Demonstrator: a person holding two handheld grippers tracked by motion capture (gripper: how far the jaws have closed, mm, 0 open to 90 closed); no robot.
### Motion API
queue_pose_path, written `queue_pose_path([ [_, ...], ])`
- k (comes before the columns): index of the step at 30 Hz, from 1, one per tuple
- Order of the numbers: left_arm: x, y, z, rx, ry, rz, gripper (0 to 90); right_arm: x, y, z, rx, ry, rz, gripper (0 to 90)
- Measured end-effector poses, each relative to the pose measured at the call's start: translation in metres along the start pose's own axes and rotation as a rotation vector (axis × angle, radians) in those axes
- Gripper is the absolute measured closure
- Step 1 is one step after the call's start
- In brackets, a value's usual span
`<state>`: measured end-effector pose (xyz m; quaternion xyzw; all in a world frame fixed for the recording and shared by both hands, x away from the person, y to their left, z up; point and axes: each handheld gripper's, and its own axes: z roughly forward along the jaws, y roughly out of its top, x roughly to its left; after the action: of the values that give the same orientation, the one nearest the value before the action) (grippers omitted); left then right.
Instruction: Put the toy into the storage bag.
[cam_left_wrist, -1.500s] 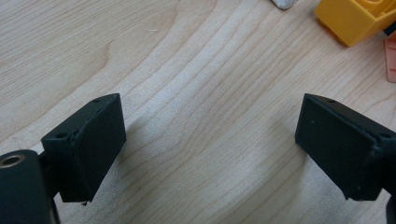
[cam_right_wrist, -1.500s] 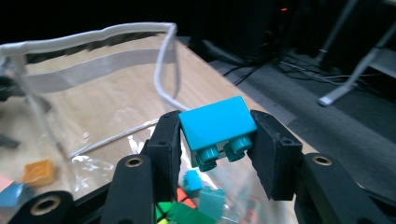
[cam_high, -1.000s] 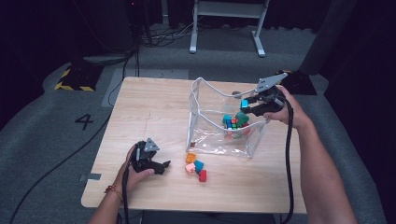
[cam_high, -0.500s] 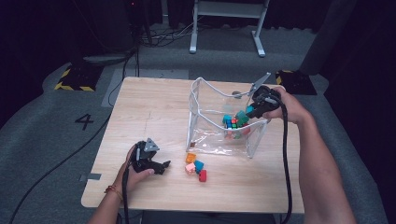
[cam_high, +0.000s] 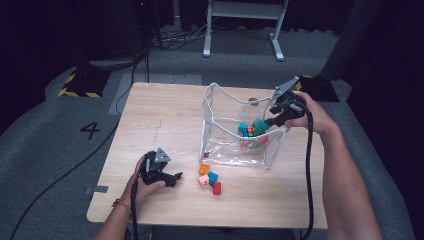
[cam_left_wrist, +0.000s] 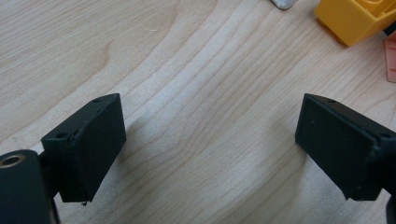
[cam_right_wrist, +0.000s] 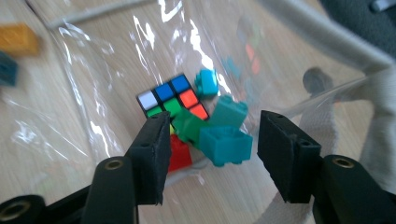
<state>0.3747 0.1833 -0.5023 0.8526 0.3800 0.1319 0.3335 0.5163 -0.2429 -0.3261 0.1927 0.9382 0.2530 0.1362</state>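
Note:
A clear plastic bag (cam_high: 222, 152) with white trim stands open on the wooden table (cam_high: 160, 115). Inside it lie a colour cube (cam_right_wrist: 170, 98), a green brick (cam_right_wrist: 189, 126), a red brick (cam_right_wrist: 180, 154) and a small teal brick (cam_right_wrist: 208, 83). My right gripper (cam_high: 272, 120) hangs over the bag's right rim. Its jaws have just been opening, and a teal brick (cam_right_wrist: 226, 144) sits loose between them, clear of both pads. My left gripper (cam_high: 176, 179) rests on the table at the front left, open with nothing but bare wood between its jaws (cam_left_wrist: 210, 144).
Loose bricks lie on the table in front of the bag: orange (cam_high: 204, 169), blue (cam_high: 213, 177), pink (cam_high: 203, 180) and red (cam_high: 217, 188). A yellow brick (cam_left_wrist: 355, 18) lies ahead of my left gripper. Cables trail off the table's near edge.
My right gripper's jaws have spread apart, leaving the teal brick free between them, and the hand has dipped slightly toward the bag. The left gripper has not moved.

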Motion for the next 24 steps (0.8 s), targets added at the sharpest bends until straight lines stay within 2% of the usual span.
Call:
queue_pose_path([
  [1, 0.000, 0.000, 0.000, -0.002, 0.004, 0.001, 8.8, 0.002, -0.001, -0.006, -0.011, -0.026, 0.010, 42.8],
  [2, 0.000, 0.000, 0.000, -0.003, 0.004, 0.001, 8.8, 0.002, -0.002, -0.011, -0.061, -0.034, 0.002, 42.7],
  [4, 0.000, 0.000, 0.000, -0.002, 0.003, 0.000, 8.8, 0.007, -0.007, -0.021, -0.143, -0.028, 0.039, 40.2],
  [6, 0.000, 0.000, 0.000, -0.003, 0.004, 0.001, 8.8, 0.011, -0.013, -0.031, -0.229, -0.065, 0.067, 37.1],
  [7, 0.000, 0.000, 0.000, -0.002, 0.003, 0.001, 8.8, 0.014, -0.014, -0.034, -0.256, -0.071, 0.094, 36.6],
  [11, 0.000, 0.000, 0.000, -0.002, 0.004, 0.001, 8.8, 0.024, -0.025, -0.051, -0.371, -0.130, 0.151, 29.8],
  [14, 0.000, 0.000, 0.000, -0.002, 0.004, 0.001, 8.8, 0.032, -0.033, -0.062, -0.442, -0.167, 0.172, 27.0],
  [18, 0.000, 0.000, 0.000, -0.002, 0.004, 0.001, 8.8, 0.043, -0.047, -0.080, -0.523, -0.175, 0.216, 26.5],
  [19, 0.000, 0.000, 0.000, -0.002, 0.004, 0.001, 8.8, 0.045, -0.049, -0.082, -0.525, -0.180, 0.226, 26.6],
  [24, 0.000, 0.000, 0.000, -0.002, 0.005, 0.003, 8.8, 0.063, -0.064, -0.089, -0.550, -0.218, 0.211, 26.6],
])
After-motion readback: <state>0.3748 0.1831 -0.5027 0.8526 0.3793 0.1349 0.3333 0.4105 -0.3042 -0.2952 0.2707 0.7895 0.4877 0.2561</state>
